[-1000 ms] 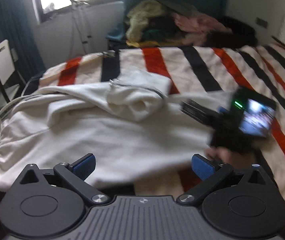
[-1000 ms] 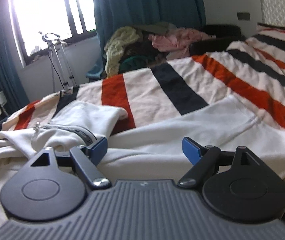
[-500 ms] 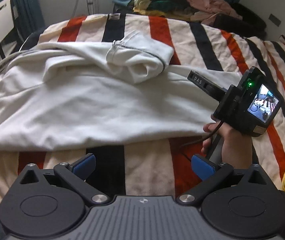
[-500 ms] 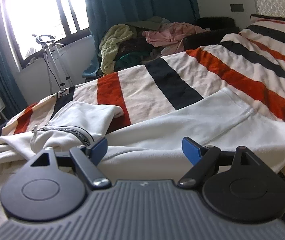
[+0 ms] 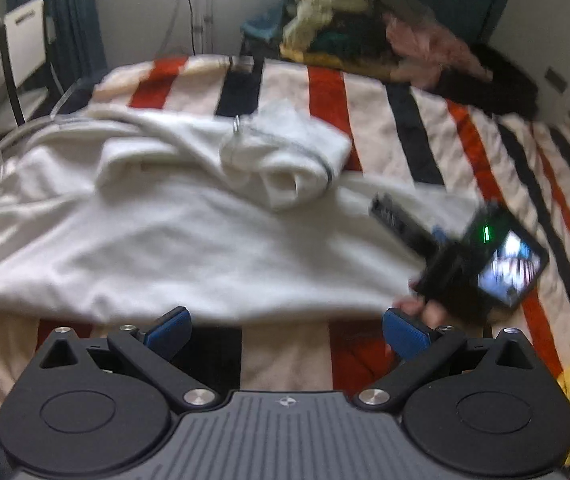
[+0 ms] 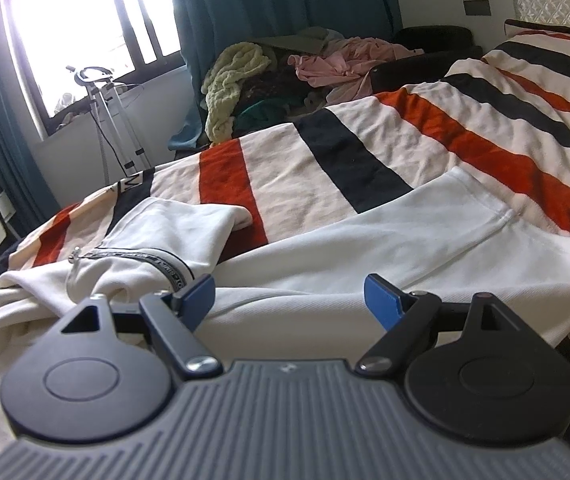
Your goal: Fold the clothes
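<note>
A white garment (image 5: 173, 236) lies spread lengthwise across the striped bed (image 5: 405, 128), with a bunched part carrying a zipper (image 5: 285, 160) on top of its far edge. Taking that garment as the landmark, its elastic hem hangs toward the left end, and a plain stitched hem (image 6: 501, 216) closes the right end.

The left claw (image 5: 285, 330) hovers just in front of the garment's near edge, jaws wide and empty. The right claw (image 6: 289, 300) sits low over the right half of the cloth, jaws likewise wide with nothing between them; motion blur in the left view makes it hard to say whether it touches the fabric.

The garment reads as either partly folded or merely laid out, and the pictures do not settle which. Either way, a clean fold would likely call for each claw to pinch a single edge, not the bunched zipper part, and to lift both ends evenly so the cloth does not drag or twist.

Beyond the garment's far side, a pile of clothes (image 6: 285, 76) sits past the bed.
</note>
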Tool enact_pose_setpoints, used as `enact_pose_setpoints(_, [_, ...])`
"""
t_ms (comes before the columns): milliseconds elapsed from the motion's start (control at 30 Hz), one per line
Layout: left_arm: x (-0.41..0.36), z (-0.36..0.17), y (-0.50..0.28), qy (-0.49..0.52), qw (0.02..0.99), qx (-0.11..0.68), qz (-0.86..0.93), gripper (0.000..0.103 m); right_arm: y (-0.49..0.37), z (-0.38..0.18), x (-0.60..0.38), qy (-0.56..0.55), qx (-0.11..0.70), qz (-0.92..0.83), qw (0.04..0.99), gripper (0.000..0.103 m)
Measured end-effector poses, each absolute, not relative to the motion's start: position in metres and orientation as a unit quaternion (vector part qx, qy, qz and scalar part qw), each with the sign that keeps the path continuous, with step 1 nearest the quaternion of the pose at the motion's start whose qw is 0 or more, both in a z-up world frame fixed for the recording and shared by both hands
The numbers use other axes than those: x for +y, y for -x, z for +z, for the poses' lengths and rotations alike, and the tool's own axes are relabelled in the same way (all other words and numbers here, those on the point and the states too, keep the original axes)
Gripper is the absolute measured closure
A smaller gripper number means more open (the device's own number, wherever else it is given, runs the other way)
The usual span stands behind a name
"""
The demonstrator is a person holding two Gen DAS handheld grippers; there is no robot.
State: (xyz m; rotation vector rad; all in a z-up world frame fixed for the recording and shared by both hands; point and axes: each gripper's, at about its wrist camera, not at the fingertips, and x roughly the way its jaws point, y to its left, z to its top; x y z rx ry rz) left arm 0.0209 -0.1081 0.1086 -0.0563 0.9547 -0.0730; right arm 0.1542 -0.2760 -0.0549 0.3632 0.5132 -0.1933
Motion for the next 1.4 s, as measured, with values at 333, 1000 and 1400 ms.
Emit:
enact_pose_setpoints(333, [-0.068,0.055,-0.059,0.004,0.953,0.3,0.043,0.0,-0.16,-0.055,-0.274,-0.187,0.222,-0.049,0.956,0.02])
enact_pose_setpoints(1000, [-0.017,-0.059,-0.143,-0.024,0.963,0.249,0.099,0.0,-0.191,-0.071,-0.252,-0.179,0.188,0.078,0.963,0.02])
enact_pose_setpoints(1400, [0.018,-0.055,-0.149,0.006,0.96,0.248,0.131,0.0,-0.238,-0.055,-0.169,0.005,0.21,0.189,0.959,0.025])
